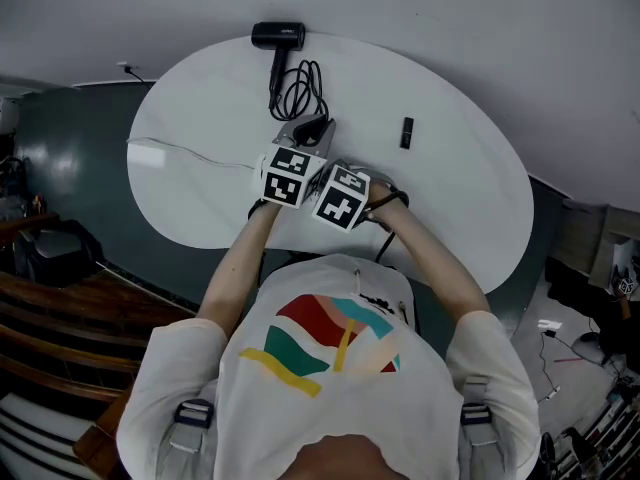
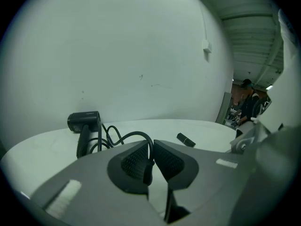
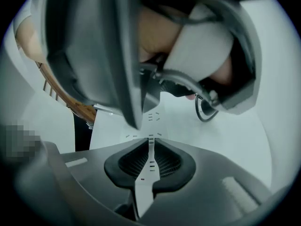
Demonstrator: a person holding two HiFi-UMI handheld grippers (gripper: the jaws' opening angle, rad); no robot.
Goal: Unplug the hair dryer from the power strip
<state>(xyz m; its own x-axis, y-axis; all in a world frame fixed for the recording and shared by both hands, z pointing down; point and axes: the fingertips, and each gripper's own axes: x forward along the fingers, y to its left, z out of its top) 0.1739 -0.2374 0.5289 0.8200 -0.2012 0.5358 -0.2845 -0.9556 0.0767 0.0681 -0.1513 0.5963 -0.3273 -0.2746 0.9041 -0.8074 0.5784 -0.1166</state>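
Toward the near edge of the white table (image 1: 455, 203), right gripper (image 3: 151, 145) tipped steeply down over the white power strip (image 3: 136, 126), jaws almost together, a narrow slit left, nothing pinched. Just beside it, left gripper (image 2: 149, 157) clamped on the black cord (image 2: 136, 133). Farther in, cord looped mid-table, small black stick (image 1: 406, 133) lying toward the right edge. At the far edge, hair dryer (image 1: 278, 36), handle pointing nearward.

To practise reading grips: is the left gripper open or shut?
Shut: the left gripper pinches the black cord between its pads, in its own view.
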